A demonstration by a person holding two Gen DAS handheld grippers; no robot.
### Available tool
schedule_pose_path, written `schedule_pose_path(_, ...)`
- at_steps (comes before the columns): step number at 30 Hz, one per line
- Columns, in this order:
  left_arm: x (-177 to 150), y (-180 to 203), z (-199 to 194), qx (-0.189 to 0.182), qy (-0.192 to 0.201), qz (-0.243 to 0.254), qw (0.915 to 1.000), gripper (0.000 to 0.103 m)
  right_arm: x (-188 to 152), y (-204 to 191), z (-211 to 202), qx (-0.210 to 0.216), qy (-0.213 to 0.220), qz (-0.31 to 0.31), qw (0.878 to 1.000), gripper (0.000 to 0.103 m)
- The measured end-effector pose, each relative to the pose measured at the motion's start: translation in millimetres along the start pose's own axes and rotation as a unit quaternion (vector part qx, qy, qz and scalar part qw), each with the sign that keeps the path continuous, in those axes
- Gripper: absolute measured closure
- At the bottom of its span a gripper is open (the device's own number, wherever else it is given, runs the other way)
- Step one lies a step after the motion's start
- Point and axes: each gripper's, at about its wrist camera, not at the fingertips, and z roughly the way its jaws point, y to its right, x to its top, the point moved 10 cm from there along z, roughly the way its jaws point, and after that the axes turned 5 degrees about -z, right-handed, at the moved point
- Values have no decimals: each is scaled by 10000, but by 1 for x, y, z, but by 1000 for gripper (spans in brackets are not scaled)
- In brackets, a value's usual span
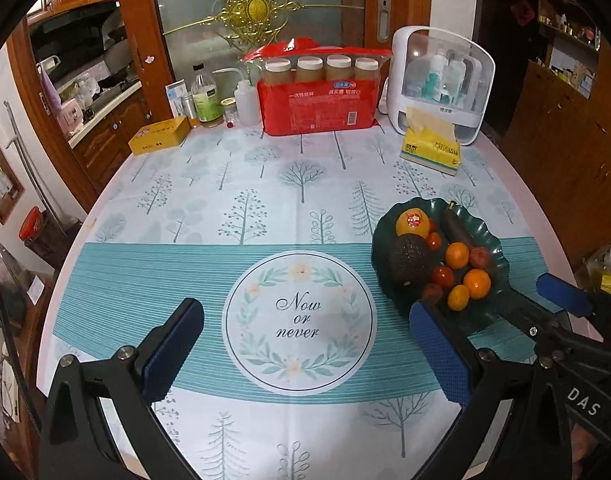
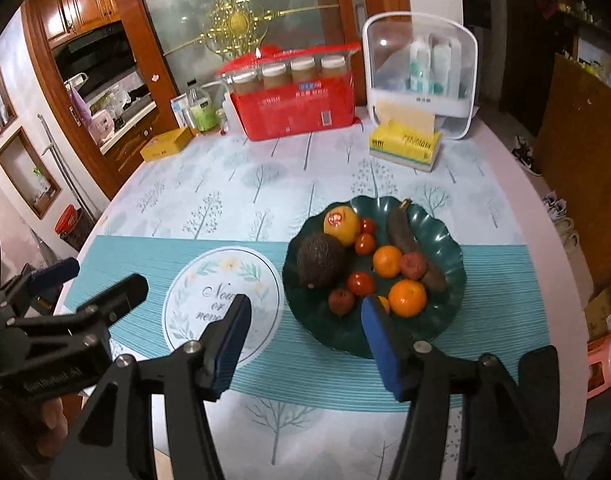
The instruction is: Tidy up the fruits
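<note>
Tablecloth [image 1: 265, 216] bare of loose fruit | fruits [image 2: 385, 260] all heaped on green plate [image 2: 449, 320] | left gripper [image 1: 305, 344] spread, empty | right gripper [image 2: 305, 336] spread, empty, above plate's near rim | sorting looks done

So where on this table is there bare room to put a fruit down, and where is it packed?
Free: the tablecloth from the "Now or never" circle leftward, and the tree-print strip between that circle and the yellow box. Crowded: the green plate, full of fruit, and the back edge, lined by bottles, the red pack, the white organizer and the tissue pack.
</note>
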Motion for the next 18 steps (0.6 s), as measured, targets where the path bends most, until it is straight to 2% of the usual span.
schedule_pose_path(2,-2,-1,-4,-21,7,31,10000,1,-1,-4,-5,-13,-25,27,10000,39)
schedule_pose_path(18,-15,3,-16,-339,-19,269,9991,1,-17,-9,-22,-452,-130,339,9983,39)
